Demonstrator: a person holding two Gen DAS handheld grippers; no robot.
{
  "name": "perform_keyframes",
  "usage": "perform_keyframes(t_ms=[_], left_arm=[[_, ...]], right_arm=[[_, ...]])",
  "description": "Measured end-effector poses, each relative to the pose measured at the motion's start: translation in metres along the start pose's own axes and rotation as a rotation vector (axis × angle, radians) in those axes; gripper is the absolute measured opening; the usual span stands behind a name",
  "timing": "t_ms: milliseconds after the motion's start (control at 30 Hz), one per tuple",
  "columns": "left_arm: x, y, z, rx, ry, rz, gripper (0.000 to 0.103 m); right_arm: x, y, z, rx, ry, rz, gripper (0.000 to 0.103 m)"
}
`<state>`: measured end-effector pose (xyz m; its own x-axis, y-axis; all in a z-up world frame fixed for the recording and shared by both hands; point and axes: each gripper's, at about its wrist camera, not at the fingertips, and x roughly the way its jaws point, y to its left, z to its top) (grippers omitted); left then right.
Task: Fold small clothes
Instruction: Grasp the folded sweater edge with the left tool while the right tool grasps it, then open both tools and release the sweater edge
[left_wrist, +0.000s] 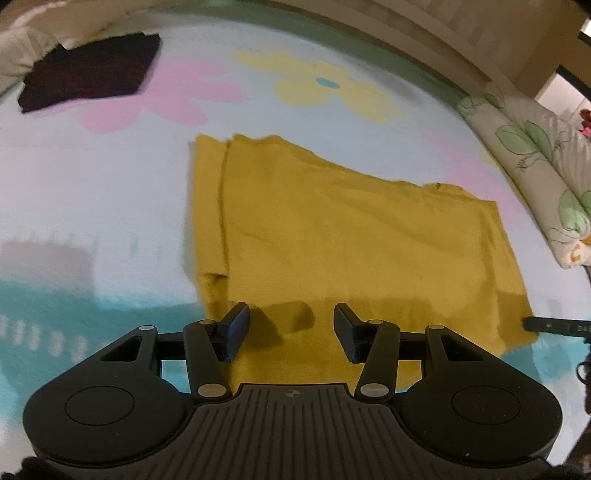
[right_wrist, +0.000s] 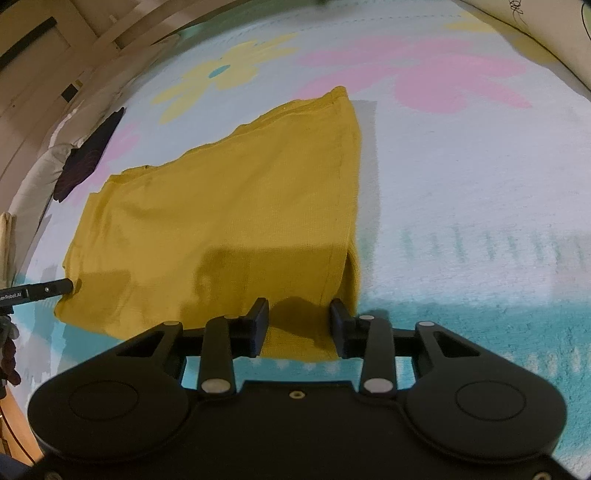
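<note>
I see the flowered blanket (left_wrist: 110, 192) spread under everything. The yellow cloth (left_wrist: 332, 229) lies flat on it. My left gripper (left_wrist: 291, 332) and right gripper (right_wrist: 300, 325) hang half-open over the cloth's near edge, gripping nothing. A dark garment (left_wrist: 92, 74) sits far beyond the cloth.
</note>
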<state>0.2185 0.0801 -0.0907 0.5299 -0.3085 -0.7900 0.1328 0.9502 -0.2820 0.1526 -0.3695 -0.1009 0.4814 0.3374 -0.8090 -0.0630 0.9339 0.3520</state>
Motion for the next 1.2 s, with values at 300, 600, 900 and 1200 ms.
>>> perform_keyframes(t_ms=[300, 600, 900, 1200], left_arm=[[0.010, -0.005, -0.003, 0.033, 0.037, -0.017, 0.048], [-0.010, 0.006, 0.001, -0.007, 0.005, 0.026, 0.000], [-0.011, 0.031, -0.001, -0.078, 0.045, 0.101, 0.001], [-0.030, 0.000, 0.018, -0.034, -0.047, 0.058, 0.029]], right_arm=[[0.003, -0.002, 0.000, 0.003, 0.011, 0.009, 0.047], [-0.004, -0.001, 0.001, 0.018, -0.012, 0.034, 0.013], [0.005, -0.014, -0.003, 0.047, 0.049, -0.019, 0.015], [-0.015, -0.048, 0.015, 0.263, -0.130, 0.150, 0.081]])
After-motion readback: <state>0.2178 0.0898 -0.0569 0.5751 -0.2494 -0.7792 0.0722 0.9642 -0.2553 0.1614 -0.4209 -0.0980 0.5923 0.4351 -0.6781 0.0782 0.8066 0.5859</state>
